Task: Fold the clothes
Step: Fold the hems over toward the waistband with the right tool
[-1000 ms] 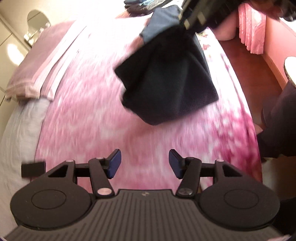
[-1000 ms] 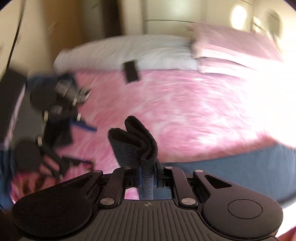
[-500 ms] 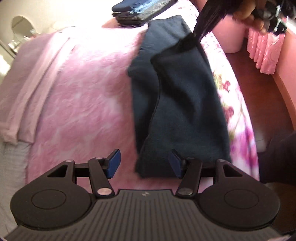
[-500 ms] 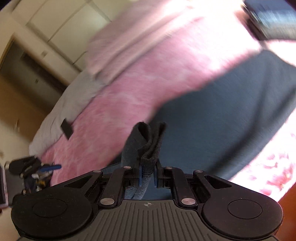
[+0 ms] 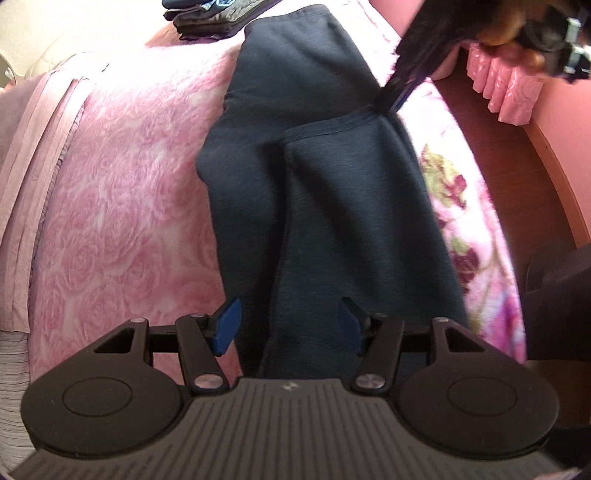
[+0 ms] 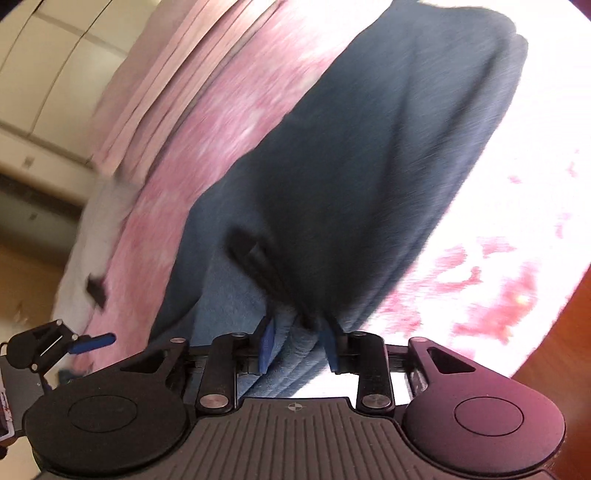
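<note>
Navy fleece is what fills both of my views: the dark garment [image 5: 332, 206] lies lengthwise on the pink rose-patterned blanket [image 5: 122, 206], folded so that one layer overlaps another, with a stitched hem running across its upper part. My left gripper [image 5: 290, 325] hangs above the near end of that cloth with its blue pads [image 5: 227, 325] spread apart and nothing caught between them; the fabric sits below, not pinched. From the left wrist camera I see my right gripper [image 5: 393, 101] coming in from the upper right, its tip at the hem near the garment's right edge, carried by a hand [image 5: 509, 33]. In the right wrist view its jaws are opening, with a bunched fold of the navy cloth between the blue pads [image 6: 267, 345]; the picture is smeared, so I can only say the pads seem to stand clear of the fold rather than press it. Beyond the garment's far end, a stack of folded dark clothes [image 5: 214, 16] rests at the head of the bed. A pale pink folded sheet [image 5: 40, 155] lies along the blanket's left edge.
</note>
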A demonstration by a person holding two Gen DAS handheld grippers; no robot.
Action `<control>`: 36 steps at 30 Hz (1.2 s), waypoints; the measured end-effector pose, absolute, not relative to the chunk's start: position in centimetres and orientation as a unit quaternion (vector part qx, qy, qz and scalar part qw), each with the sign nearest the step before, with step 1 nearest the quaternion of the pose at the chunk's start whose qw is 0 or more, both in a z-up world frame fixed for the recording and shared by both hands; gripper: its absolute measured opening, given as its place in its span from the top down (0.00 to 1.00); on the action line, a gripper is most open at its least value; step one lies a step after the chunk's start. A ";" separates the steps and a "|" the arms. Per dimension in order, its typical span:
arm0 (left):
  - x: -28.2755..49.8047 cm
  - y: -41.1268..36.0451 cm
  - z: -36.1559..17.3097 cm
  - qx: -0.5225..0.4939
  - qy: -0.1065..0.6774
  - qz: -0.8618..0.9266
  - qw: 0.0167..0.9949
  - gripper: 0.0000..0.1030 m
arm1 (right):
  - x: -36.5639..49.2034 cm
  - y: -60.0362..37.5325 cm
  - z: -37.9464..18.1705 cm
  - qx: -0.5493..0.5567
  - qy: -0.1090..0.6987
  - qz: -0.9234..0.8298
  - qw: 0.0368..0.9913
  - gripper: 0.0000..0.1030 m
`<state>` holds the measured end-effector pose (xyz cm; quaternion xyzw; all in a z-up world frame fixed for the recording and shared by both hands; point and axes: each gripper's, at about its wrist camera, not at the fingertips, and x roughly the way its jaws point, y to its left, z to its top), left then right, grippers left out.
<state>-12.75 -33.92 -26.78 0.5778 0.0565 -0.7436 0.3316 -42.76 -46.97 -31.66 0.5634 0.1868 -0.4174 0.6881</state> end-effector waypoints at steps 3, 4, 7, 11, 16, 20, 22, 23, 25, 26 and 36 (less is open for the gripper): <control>-11.9 -35.1 -27.5 0.570 0.061 -0.752 0.326 0.48 | -42.2 -45.0 -29.8 0.550 0.172 -0.455 0.679 0.67; -11.7 -35.4 -27.7 0.569 0.062 -0.754 0.321 0.48 | -42.0 -44.3 -29.2 0.546 0.166 -0.465 0.677 0.67; -11.2 -36.1 -28.3 0.565 0.070 -0.764 0.302 0.48 | -40.6 -42.8 -28.7 0.553 0.141 -0.475 0.670 0.66; -10.9 -36.7 -29.0 0.561 0.075 -0.776 0.280 0.48 | -37.8 -42.9 -30.2 0.559 0.156 -0.491 0.650 0.66; -10.6 -36.5 -29.6 0.564 0.066 -0.779 0.266 0.48 | -37.5 -43.6 -31.6 0.564 0.147 -0.517 0.627 0.66; -10.6 -36.3 -29.4 0.560 0.067 -0.783 0.262 0.48 | -39.3 -42.5 -29.9 0.562 0.127 -0.534 0.619 0.98; -10.7 -36.2 -29.6 0.562 0.067 -0.783 0.258 0.48 | -40.5 -41.5 -29.5 0.556 0.133 -0.542 0.616 0.98; -10.8 -36.2 -29.8 0.564 0.067 -0.783 0.255 0.48 | -40.3 -41.2 -29.8 0.556 0.141 -0.543 0.614 0.98; -10.9 -36.1 -30.0 0.567 0.066 -0.781 0.252 0.48 | -40.5 -40.7 -30.8 0.565 0.148 -0.542 0.604 0.98; -11.0 -36.1 -30.1 0.568 0.066 -0.781 0.252 0.48 | -40.6 -40.6 -31.4 0.571 0.147 -0.541 0.600 0.98; -10.4 -36.0 -29.5 0.573 0.066 -0.774 0.260 0.48 | -41.9 -41.5 -31.9 0.573 0.148 -0.525 0.611 0.98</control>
